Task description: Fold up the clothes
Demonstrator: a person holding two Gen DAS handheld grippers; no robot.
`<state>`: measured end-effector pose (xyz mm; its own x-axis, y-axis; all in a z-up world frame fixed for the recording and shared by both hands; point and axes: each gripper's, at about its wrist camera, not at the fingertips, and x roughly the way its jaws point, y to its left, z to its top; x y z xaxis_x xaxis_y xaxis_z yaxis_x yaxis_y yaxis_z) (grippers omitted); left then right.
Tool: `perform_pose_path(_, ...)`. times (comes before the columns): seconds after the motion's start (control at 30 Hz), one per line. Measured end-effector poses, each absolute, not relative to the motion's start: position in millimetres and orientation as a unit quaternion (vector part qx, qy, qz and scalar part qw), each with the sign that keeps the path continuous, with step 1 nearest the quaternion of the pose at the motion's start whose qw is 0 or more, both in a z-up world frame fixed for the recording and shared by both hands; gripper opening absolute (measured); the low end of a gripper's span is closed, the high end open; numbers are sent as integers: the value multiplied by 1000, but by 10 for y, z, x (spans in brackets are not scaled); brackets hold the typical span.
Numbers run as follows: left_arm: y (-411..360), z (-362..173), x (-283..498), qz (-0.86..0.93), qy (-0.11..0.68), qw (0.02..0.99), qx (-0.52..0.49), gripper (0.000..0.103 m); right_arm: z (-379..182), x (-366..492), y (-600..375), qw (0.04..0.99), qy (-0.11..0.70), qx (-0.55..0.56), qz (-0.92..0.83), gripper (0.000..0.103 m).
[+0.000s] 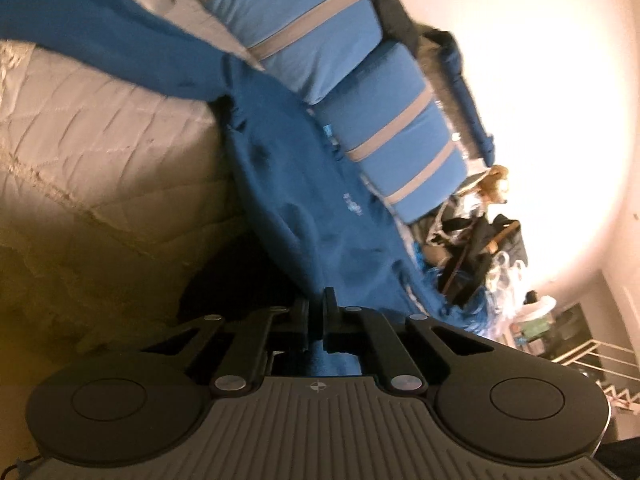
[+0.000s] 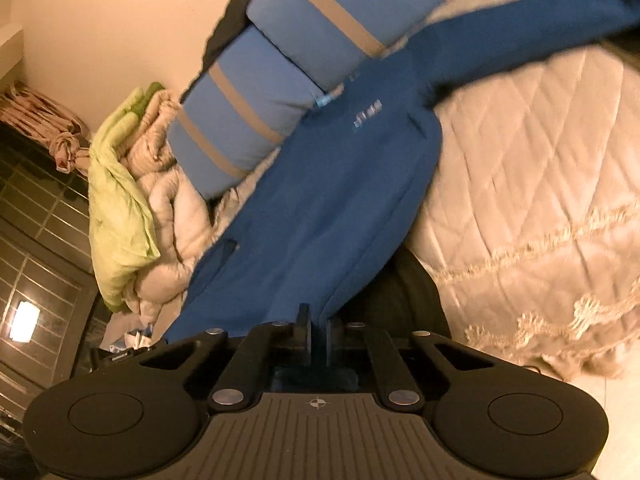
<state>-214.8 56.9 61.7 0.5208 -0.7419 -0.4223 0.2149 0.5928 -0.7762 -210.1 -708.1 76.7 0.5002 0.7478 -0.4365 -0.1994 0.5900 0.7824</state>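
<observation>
Two black grippers are seen clamped on one dark blue long-sleeved sweatshirt [image 1: 296,184] spread over a beige quilted bedspread [image 1: 92,128]: the left gripper [image 1: 318,312] is closed on its hem, and the right gripper [image 2: 318,328] is pinched on its lower edge beside blue grey-striped pillows [image 2: 256,104].

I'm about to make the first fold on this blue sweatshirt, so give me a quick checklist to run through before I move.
1. Left gripper shut on the sweatshirt hem: ok.
2. Right gripper shut on the hem: ok.
3. Body lies flat on the bedspread: cannot tell, some wrinkles.
4. Sleeve spread out sideways: ok.
5. Collar clear of the striped pillows: not ok, it touches them.
</observation>
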Motion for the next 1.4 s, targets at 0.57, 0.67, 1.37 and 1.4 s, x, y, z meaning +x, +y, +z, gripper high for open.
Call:
perform_pose_path(0.57,584,585,-2224,-220,433,837,-253,33,861,-2179,-7209,831,484,222,159,51)
perform_pose_path(0.67,668,677,-2205,-183,396,864,-250,59,1003,-2157,-7184,866,441,193,134,98)
perform_pose_path(1.37,978,1006,-1776,83,274,957,-45,79,1617,-1362,-5845,936,275,1,220,103)
perform_pose_path(1.4,997,995,-1753,98,269,958,-33,81,1560,-1330,-5771,933,279,5,227,103)
